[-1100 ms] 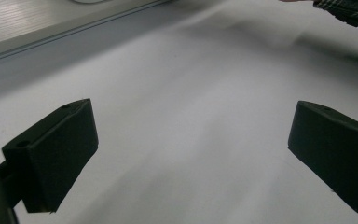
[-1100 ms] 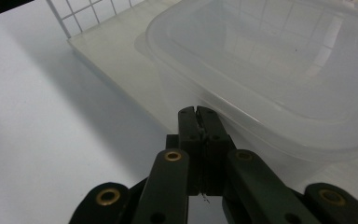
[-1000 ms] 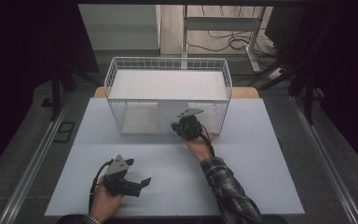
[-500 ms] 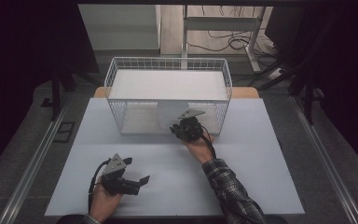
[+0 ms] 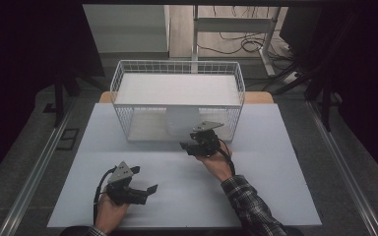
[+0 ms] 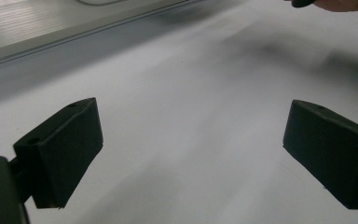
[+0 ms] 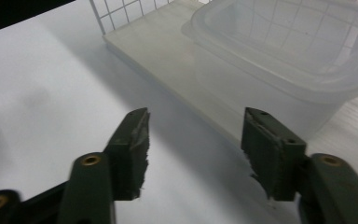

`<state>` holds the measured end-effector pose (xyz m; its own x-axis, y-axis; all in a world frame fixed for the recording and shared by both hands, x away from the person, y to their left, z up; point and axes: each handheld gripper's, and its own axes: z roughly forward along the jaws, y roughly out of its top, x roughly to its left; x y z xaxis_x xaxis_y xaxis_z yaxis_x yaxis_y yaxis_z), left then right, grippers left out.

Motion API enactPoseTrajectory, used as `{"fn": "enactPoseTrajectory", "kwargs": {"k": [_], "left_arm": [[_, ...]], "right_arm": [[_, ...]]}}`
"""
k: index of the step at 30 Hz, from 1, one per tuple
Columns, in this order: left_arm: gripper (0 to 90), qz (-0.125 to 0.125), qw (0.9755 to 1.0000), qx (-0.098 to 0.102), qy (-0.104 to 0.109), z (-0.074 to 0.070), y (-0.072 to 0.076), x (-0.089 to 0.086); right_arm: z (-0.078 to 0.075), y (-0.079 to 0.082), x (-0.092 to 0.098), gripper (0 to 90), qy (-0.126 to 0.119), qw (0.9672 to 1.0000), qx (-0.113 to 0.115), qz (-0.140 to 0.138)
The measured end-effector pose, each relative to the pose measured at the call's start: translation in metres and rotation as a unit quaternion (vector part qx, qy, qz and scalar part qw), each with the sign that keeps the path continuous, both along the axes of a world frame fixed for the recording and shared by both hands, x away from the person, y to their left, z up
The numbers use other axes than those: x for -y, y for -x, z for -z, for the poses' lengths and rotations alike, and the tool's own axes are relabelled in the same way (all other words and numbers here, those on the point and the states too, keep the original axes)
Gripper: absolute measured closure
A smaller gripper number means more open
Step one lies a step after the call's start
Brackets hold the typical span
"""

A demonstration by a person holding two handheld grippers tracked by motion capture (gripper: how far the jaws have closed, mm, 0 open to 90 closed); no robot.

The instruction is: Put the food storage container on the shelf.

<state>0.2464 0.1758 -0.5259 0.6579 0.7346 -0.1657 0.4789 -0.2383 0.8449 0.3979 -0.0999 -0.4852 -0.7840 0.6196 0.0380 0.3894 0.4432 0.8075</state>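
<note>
A white wire basket (image 5: pixel 123 81) stands at the back of the table, and a translucent plastic container (image 5: pixel 181 123) (image 7: pixel 279 51) rests on the pale board (image 7: pixel 168 42) on its lower level. My right gripper (image 5: pixel 189 147) (image 7: pixel 196 149) hovers just in front of the basket's front side, close to the container. Its jaws have just been opening and stand apart with nothing between them. Near the front left of the table my left gripper (image 5: pixel 145 182) (image 6: pixel 191 154) is open above bare table.
The white table top (image 5: pixel 275 162) stretches around both hands. A metal rail (image 5: pixel 34 172) runs along the left side. Cables (image 5: pixel 231 46) and a stand (image 5: pixel 236 24) lie on the floor beyond the basket.
My right gripper has drawn back from the basket toward the person, and its jaws have gone from shut to apart. The left gripper has stayed where it was.
</note>
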Motion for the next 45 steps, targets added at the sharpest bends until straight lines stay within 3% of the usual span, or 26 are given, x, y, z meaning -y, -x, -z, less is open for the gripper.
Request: {"fn": "enactPoseTrajectory", "kwargs": {"k": [14,19,45], "left_arm": [[4.6,0.006,0.9999,-0.014,0.001,0.001,-0.001,0.001],[4.5,0.008,0.9996,-0.021,0.018,0.001,-0.001,0.0],[3.8,0.018,0.9997,-0.007,-0.012,0.004,-0.001,0.006]], "right_arm": [[-0.001,0.023,0.01,20.2,0.014,0.9997,0.018,-0.012],[0.0,0.031,0.015,14.5,0.02,0.9993,0.026,-0.016],[0.007,0.055,0.043,6.0,0.017,0.9996,0.011,-0.021]]}}
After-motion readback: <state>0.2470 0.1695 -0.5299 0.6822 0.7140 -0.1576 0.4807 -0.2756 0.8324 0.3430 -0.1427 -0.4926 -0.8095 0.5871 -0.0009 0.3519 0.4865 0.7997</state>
